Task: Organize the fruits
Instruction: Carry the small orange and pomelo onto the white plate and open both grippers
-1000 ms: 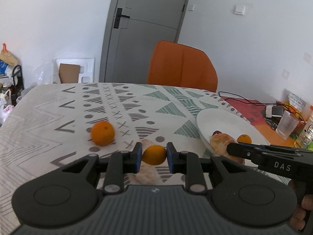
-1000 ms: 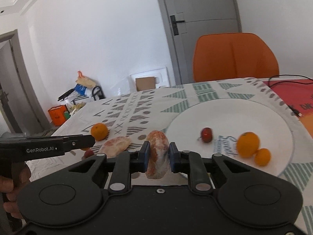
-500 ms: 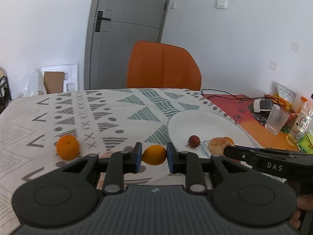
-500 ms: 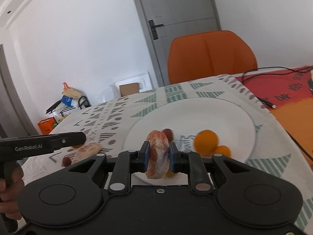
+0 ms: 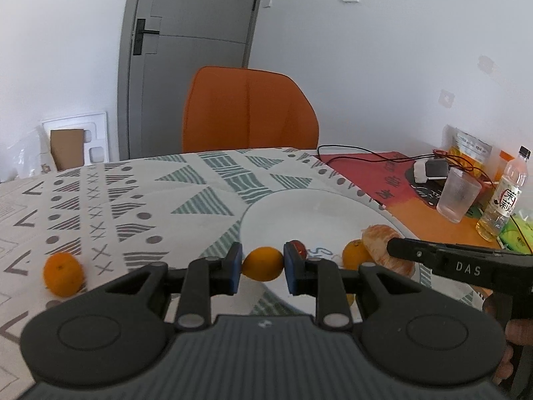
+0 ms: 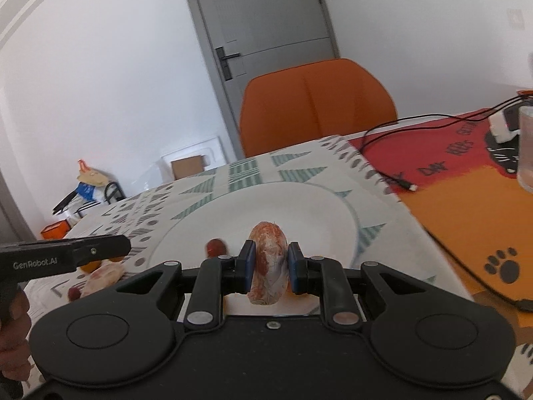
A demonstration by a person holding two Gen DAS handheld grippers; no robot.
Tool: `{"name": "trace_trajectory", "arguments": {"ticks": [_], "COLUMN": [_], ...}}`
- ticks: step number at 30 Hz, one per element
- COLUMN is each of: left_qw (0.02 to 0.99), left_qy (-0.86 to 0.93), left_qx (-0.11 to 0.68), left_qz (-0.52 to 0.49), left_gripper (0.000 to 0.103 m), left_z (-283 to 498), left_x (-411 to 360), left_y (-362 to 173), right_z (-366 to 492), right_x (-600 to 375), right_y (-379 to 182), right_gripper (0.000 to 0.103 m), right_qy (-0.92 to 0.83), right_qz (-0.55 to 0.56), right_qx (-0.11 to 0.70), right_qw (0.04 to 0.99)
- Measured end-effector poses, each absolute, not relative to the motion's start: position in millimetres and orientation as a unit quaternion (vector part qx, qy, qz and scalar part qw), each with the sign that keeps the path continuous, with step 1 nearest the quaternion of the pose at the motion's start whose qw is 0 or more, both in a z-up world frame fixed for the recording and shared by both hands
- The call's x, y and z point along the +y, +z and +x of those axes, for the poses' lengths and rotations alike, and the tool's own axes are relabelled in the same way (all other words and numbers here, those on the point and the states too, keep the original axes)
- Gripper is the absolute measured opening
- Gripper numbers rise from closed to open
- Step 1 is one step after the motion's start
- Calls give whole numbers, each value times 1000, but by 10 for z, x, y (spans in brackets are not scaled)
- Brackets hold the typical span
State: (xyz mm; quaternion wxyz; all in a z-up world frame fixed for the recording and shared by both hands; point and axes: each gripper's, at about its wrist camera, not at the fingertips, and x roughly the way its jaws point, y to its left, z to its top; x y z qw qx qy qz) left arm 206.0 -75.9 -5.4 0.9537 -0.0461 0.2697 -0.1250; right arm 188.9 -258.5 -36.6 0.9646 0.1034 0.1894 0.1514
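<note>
**Both hand-held grippers carry fruit at the white plate**

The left hand-held gripper point(image 5: 261, 268) pinches a small round orange citrus fruit point(image 5: 262, 264) between its blue pads, at the near left rim of the large round white plate point(image 5: 319, 210). The right hand-held gripper point(image 6: 269, 268) is pressed onto a peeled orange-pink citrus segment cluster point(image 6: 268, 266), which stands upright between its pads over the near part of that plate.

In the left wrist view, a small dark red round fruit point(image 5: 298, 248) lies on the plate just behind the right pad, and at about 3 o'clock from the held fruit sits another small orange fruit point(image 5: 353, 258), touching the peeled cluster that the right hand-held gripper holds. A second round orange fruit point(image 5: 62, 274) rests on the table's white patterned cloth point(image 5: 140, 200), well apart at 9 o'clock.

In the right wrist view, a second peeled pale pink citrus piece point(image 6: 101, 275) lies on the cloth at 9 o'clock of the plate, with a small red fruit point(image 6: 74, 294) just beside it.

At 3 o'clock on the table stand a clear ribbed plastic cup point(image 5: 458, 195) and a clear plastic bottle with a black cap point(image 5: 503, 196). An orange chair point(image 5: 248, 110) stands at 12 o'clock, behind the table.
</note>
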Motion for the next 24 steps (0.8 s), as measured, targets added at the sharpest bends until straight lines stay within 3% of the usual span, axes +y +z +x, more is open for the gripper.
{"name": "trace_trajectory", "arguments": {"ticks": [11,16,24], "left_qw": [950,949,948], "left_qy": [-143,-151,-152], "left_qx": [275,274,275], "left_qz": [-40,-39,-43], "left_gripper": [25,25,28], "left_z": [2252,2303,2333], "left_x": [-926,-979,-1013], "left_y": [-104,-102,-118], "right_z": [2093,2111,2008], "right_x": [-2765,-2797,-2841], "right_y": [-303,-237,-332], "right_gripper": [19,34,34], "right_qy": [125,104,115], "right_qz": [98,100,123], "right_qx": [178,155,178], "right_qw": [971,977,970]}}
